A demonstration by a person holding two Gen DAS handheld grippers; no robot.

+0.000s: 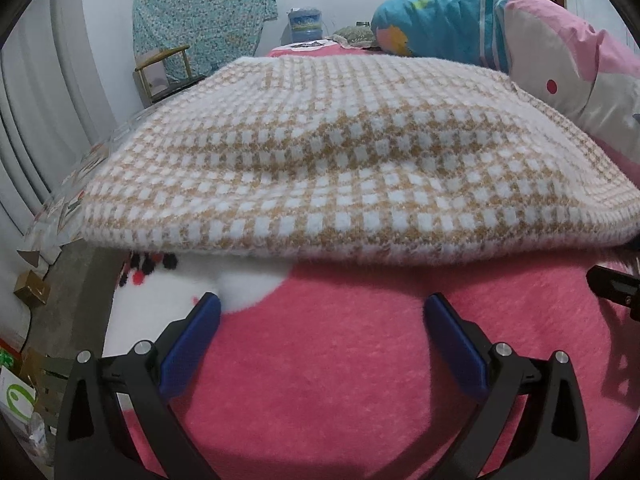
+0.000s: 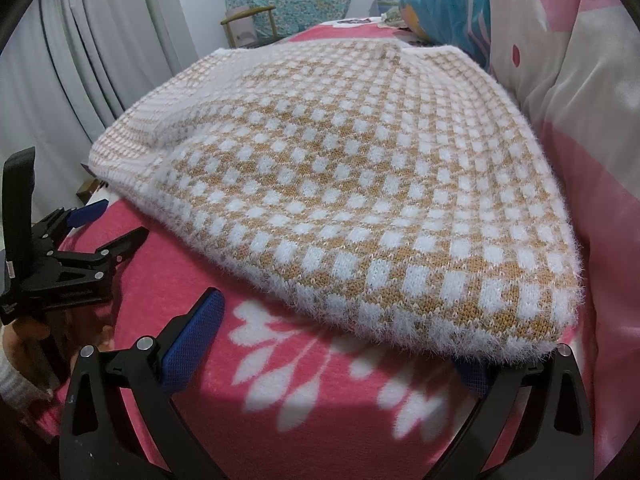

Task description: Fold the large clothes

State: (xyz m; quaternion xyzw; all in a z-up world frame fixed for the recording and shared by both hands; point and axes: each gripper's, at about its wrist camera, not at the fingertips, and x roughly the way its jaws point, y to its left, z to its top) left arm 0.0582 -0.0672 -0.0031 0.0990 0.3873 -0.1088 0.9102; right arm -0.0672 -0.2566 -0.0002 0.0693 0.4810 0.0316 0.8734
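On the pink blanket (image 2: pixel 304 380) of the bed lies the checked sweater (image 2: pixel 340 200), its near hem facing both tools. Left hand-held gripper (image 1: pixel 322 320) and right hand-held gripper (image 2: pixel 340 344) stand wide, empty. Better slide one finger under each hem corner, then pinch together evenly.

This is a bedroom in a home. A bed fills the lower half of both views, covered with a fluffy pink blanket (image 2: pixel 192 264) that has a white leaf pattern. At the right edge lies a thick rolled duvet (image 1: pixel 560 52) in pink, grey and blue. Grey curtains (image 2: pixel 92 52) hang at the upper left of the right wrist view. A wooden chair (image 1: pixel 160 68) stands at the plain wall in the upper left, and a flowered teal cloth (image 1: pixel 204 12) hangs above it. Cardboard boxes (image 1: pixel 32 290) lie on the floor at the left.
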